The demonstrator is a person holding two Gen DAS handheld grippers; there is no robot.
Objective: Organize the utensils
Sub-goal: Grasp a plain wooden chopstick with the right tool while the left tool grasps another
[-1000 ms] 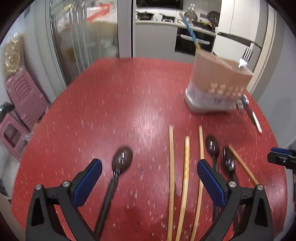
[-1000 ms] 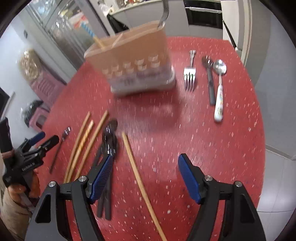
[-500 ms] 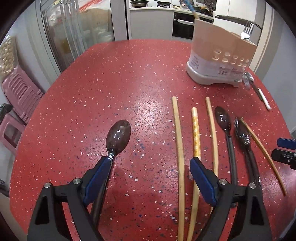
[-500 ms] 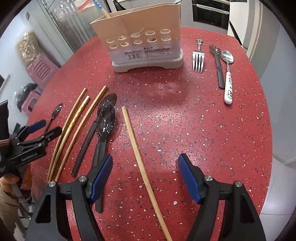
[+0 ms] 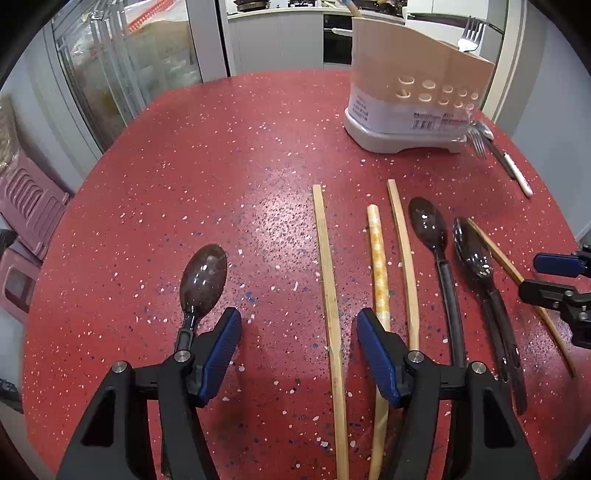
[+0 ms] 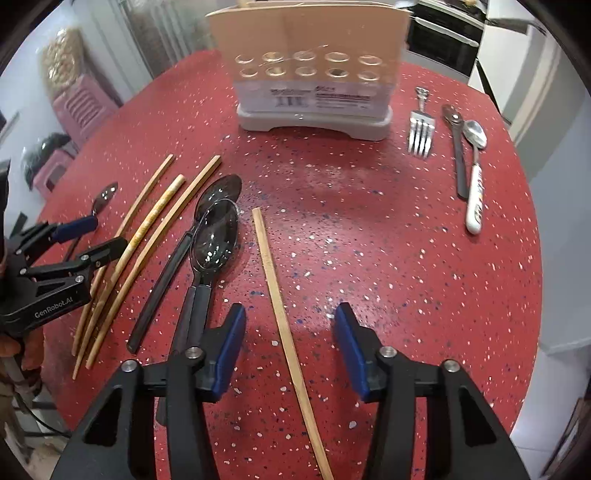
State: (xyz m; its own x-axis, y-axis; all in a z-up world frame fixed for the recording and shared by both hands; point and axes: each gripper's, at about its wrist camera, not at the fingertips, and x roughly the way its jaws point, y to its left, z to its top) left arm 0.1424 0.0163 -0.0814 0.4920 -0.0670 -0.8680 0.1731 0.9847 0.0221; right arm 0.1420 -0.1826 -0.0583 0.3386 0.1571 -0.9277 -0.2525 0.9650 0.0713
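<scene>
A beige utensil holder [image 5: 413,92] [image 6: 314,74] stands at the far side of the red table. My left gripper [image 5: 297,350] is open, low over a wooden chopstick [image 5: 330,295]; a dark spoon [image 5: 203,280] lies just left of its left finger. Two more chopsticks [image 5: 380,266] and two dark spoons [image 5: 432,236] lie to the right. My right gripper [image 6: 290,343] is open, straddling a single chopstick [image 6: 280,302], with two stacked dark spoons [image 6: 216,236] beside its left finger. The left gripper shows at the left edge of the right wrist view [image 6: 92,240].
A fork [image 6: 419,129], a dark-handled spoon [image 6: 458,147] and a white-handled spoon [image 6: 474,184] lie right of the holder. A fork [image 5: 469,35] stands in the holder. Pink stools [image 5: 29,206] stand beyond the table's left edge. The table edge curves close on the right.
Both grippers have moved forward and lower over the table, and their jaws have narrowed. The left gripper has shifted right, from around the dark spoon to over the leftmost chopstick.
</scene>
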